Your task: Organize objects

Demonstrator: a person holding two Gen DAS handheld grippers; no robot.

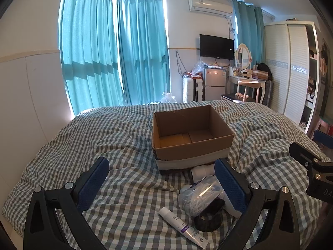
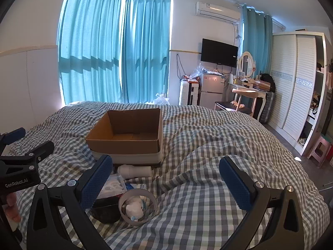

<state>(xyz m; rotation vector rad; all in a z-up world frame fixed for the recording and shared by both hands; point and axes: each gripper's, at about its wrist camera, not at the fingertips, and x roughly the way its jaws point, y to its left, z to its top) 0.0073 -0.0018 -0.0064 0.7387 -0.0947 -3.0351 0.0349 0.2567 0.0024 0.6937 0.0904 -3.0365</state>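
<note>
Writing: white lettering "GenRobot.AI" on the black body of the left tool (image 2: 20, 166), legible in the right wrist view only; "DA…" on the right tool's body at the left wrist view's edge, cut off; print on the tube label too small to read.
Left tool (image 1: 162, 179): blue-padded fingers spread wide, nothing between the pads; it hovers over the bed.
Right tool (image 2: 166, 179): fingers likewise spread wide and empty.
Open brown cardboard box with a pale band round its base (image 1: 191, 133): stands on the grey-and-white checked bed cover (image 1: 104, 137), nothing visible inside.
Task's things: clustered on the cover just in front of the box.
Left wrist view alone: white squeeze tube with a purple label band (image 1: 183, 227), lying flat nearest the camera; clear plastic container of white pieces (image 1: 199, 195), possibly cotton swabs.
Right wrist view alone: grey tape ring (image 2: 137, 207) with a small white plush figure (image 2: 134, 209) inside it; a person's fingers (image 2: 11, 208) at the left edge.
Both views: white cylindrical bottle (image 2: 135, 170) lying beside the box base; a dark round object (image 1: 210, 216) beside the clear container.
</note>
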